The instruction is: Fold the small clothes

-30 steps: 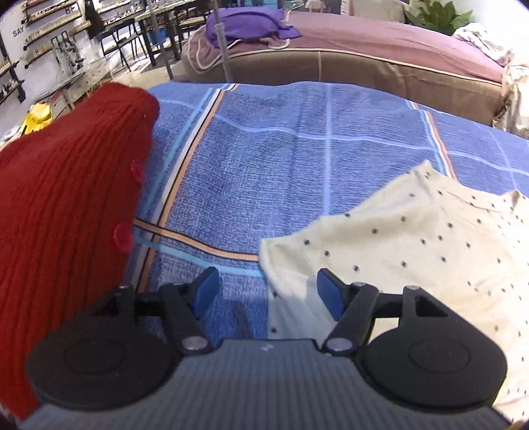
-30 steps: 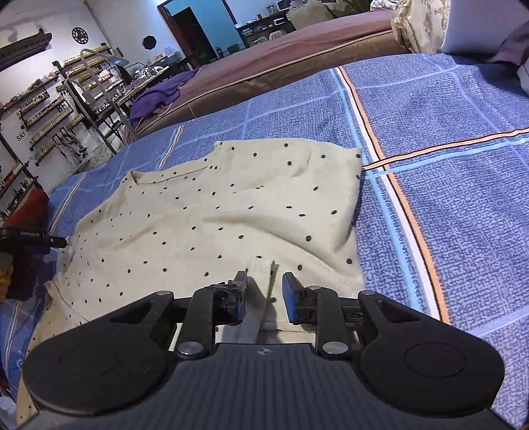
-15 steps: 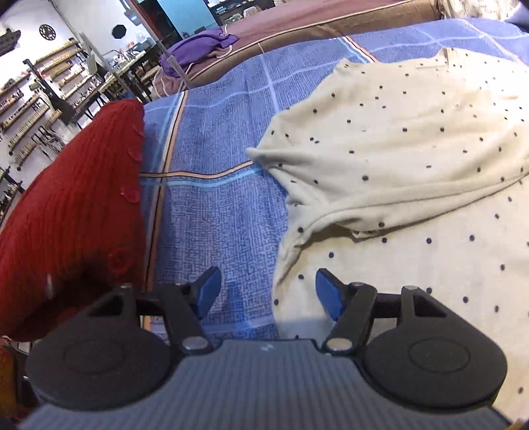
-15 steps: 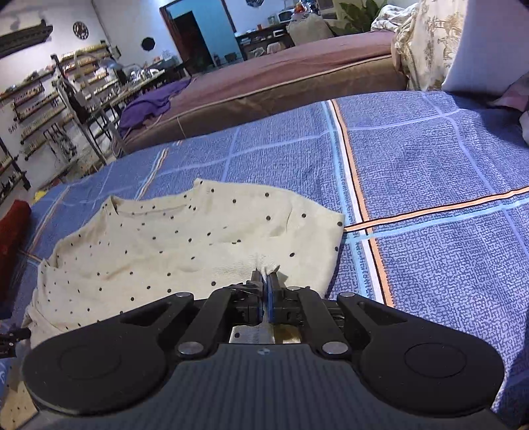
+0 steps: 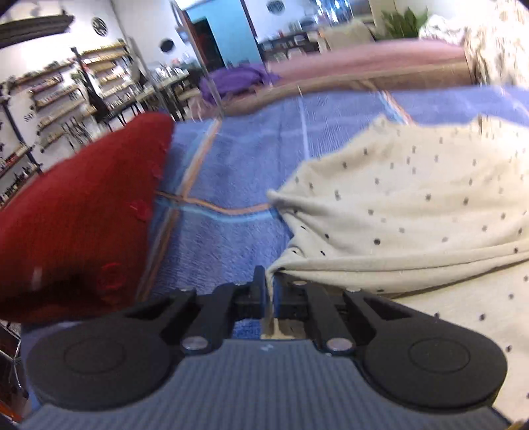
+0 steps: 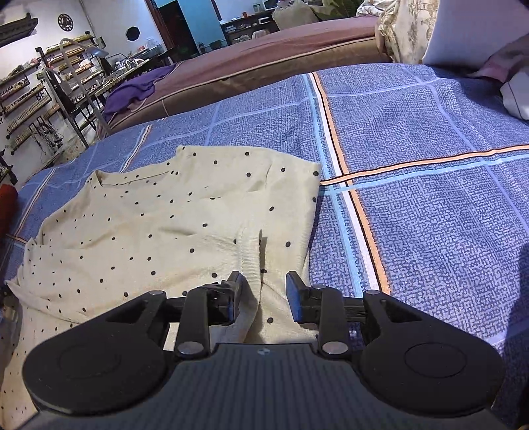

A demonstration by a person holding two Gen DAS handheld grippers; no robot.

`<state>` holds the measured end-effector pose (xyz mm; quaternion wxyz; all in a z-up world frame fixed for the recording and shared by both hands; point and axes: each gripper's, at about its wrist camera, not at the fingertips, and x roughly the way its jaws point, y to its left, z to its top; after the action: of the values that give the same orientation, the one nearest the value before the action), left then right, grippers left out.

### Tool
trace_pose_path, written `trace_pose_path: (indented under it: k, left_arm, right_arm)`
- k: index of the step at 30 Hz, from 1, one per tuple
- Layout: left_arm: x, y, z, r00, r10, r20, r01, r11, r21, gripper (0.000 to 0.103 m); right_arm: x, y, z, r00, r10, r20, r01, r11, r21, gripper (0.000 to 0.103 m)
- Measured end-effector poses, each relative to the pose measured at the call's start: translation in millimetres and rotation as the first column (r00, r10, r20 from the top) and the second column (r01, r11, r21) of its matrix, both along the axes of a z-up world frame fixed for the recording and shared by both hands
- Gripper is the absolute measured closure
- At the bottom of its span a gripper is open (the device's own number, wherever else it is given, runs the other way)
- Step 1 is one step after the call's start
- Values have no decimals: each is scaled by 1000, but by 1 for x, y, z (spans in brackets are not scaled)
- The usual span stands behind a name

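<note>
A cream shirt with dark dots (image 6: pixel 165 238) lies on the blue patterned bedspread (image 6: pixel 429 198), its lower part folded up over the body. In the left wrist view the shirt (image 5: pixel 413 211) fills the right half. My left gripper (image 5: pixel 269 294) is shut on the shirt's left edge at the fold. My right gripper (image 6: pixel 263 297) is open, its fingers either side of a small crease at the shirt's right edge, holding nothing.
A red knitted garment (image 5: pixel 82 215) lies on the bedspread left of the shirt. A brown bed with a purple cloth (image 6: pixel 139 89) stands beyond. Pillows (image 6: pixel 463 29) lie at the far right. Shelves line the left wall.
My left gripper has closed on the shirt's left edge. My right gripper, shut on the shirt's right edge half a second ago, has opened and let it go.
</note>
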<state>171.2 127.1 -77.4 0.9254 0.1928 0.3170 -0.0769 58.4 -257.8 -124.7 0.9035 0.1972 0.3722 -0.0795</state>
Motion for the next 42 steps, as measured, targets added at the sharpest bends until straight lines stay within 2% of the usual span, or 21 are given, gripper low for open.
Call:
trace_pose_path:
  k: [2,4,5,6,7,8,10,11,13,16,17,19,23,25,27,30,31,34,37,40,42]
  left_arm:
    - [-12,4,4,1000,13,-1,-13,1000,-7,99]
    - [-11,13,-7,994,48,-95,-51,998,-26,98]
    - [-8,19,-15,984,67,-162,-78,995,-58,96]
    - [-6,26,-21,978,82,-191,-101,991,-90,93]
    - [-8,29,-22,982,85,-170,-103,990,-101,84]
    - [-7,28,-21,983,95,-159,-107,992,-69,76]
    - [-4,26,-16,981,129,-144,-130,992,6,40]
    - [-1,27,-10,978,139,-154,-139,990,12,38]
    - [1,34,7,977,129,-171,-141,988,-63,38]
    - [12,43,32,974,109,-200,-152,965,-213,37]
    - [20,42,38,974,90,-209,-139,963,-233,37]
    - [31,36,48,977,100,-187,-137,971,-197,37]
    - [37,24,60,982,90,-169,-96,995,-30,35]
    - [31,25,60,979,80,-187,-84,996,-14,35]
    - [22,27,52,974,66,-214,-64,998,18,34]
    - [10,34,27,954,107,-281,-72,989,132,34]
    - [6,37,21,950,111,-291,-71,987,145,34]
    - [-1,40,27,950,72,-305,-59,997,50,34]
    - [2,28,51,975,20,-223,-29,999,-37,34]
    - [34,11,62,982,0,-187,-21,994,-111,34]
    - [68,6,55,973,20,-232,-57,986,-155,34]
  right_arm:
    - [1,2,-1,1000,14,-1,-14,1000,-25,51]
    - [3,3,-3,1000,21,-2,-21,999,-38,51]
    - [3,3,-4,1000,20,0,-20,999,-39,50]
    - [4,3,-5,1000,20,2,-20,999,-40,49]
    - [4,4,-5,1000,23,2,-23,999,-44,48]
    - [5,4,-5,1000,28,1,-28,998,-49,47]
    - [4,4,-5,1000,31,2,-31,998,-52,46]
    - [3,3,-4,1000,30,3,-29,999,-46,46]
    - [1,1,-4,1000,22,5,-22,999,-35,46]
    - [-1,3,-4,1000,23,6,-23,999,-41,46]
    - [0,4,-5,1000,24,5,-23,999,-47,44]
    - [1,7,-4,1000,28,1,-27,998,-56,40]
    - [-1,5,-3,1000,29,2,-29,999,-45,39]
    - [-2,3,-5,1000,24,8,-24,999,-32,39]
    - [-1,5,-6,1000,26,10,-25,999,-40,37]
    - [1,7,-6,999,30,15,-29,999,-44,29]
    - [1,8,-6,999,33,17,-32,999,-44,28]
    - [0,9,-6,999,40,17,-39,998,-49,26]
    - [0,9,-6,999,37,18,-36,998,-48,26]
    - [0,11,-5,999,29,13,-28,998,-54,26]
    - [0,12,-4,1000,25,11,-24,998,-54,25]
